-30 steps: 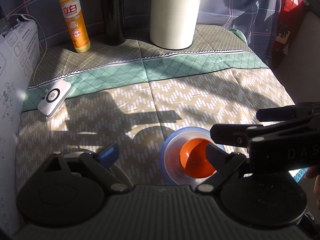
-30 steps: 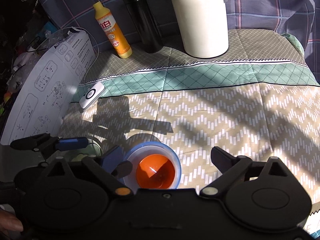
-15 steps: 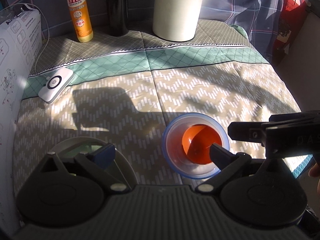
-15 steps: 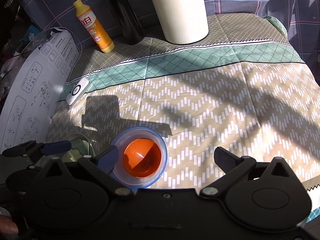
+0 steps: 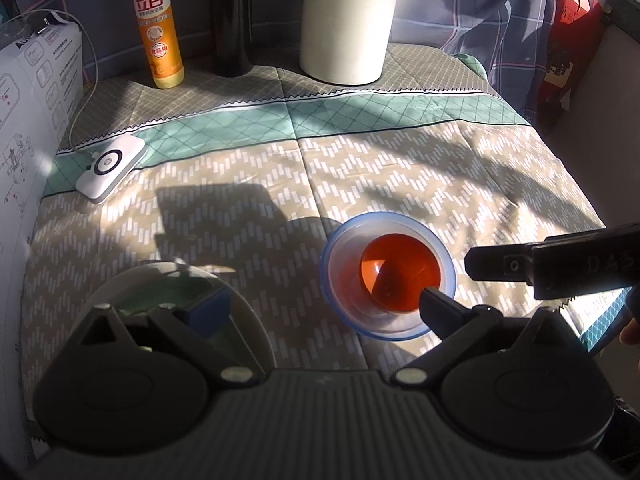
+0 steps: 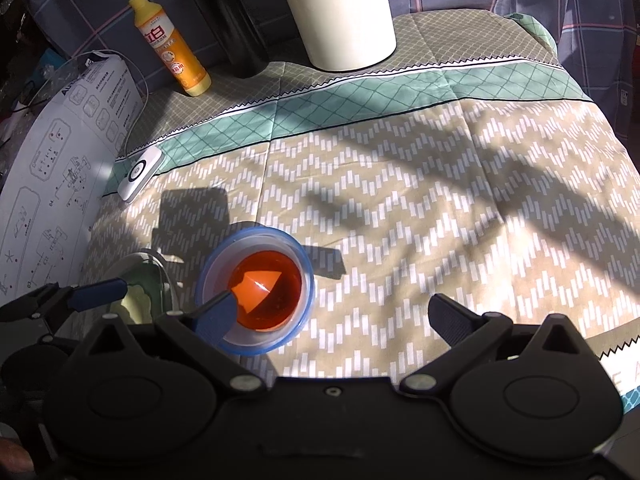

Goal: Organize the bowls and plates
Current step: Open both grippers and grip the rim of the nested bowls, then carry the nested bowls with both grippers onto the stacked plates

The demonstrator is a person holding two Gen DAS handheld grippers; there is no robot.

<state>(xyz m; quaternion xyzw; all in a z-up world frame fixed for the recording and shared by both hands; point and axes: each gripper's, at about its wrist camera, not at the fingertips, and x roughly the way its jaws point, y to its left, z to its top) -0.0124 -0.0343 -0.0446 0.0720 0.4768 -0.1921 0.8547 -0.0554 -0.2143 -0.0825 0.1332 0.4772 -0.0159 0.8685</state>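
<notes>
An orange bowl (image 5: pixel 400 272) sits nested inside a clear bowl with a blue rim (image 5: pixel 332 280) on the patterned cloth; both show in the right wrist view too, orange bowl (image 6: pixel 272 292) in blue-rimmed bowl (image 6: pixel 304 276). A clear glass plate with green inside (image 5: pixel 172 284) lies to their left, also in the right wrist view (image 6: pixel 144 280). My left gripper (image 5: pixel 324 304) is open above the gap between plate and bowls. My right gripper (image 6: pixel 334 312) is open and empty, just right of the bowls.
At the back stand an orange detergent bottle (image 5: pixel 158 28), a black flask (image 5: pixel 230 20) and a white jug (image 5: pixel 346 20). A white charger pad (image 5: pixel 112 168) with cable lies at the left. A white printed box (image 5: pixel 24 128) borders the left side.
Both grippers have pulled back and risen away from the nested bowls. The glass plate has come more into view under the left gripper. The bowls stay put.
</notes>
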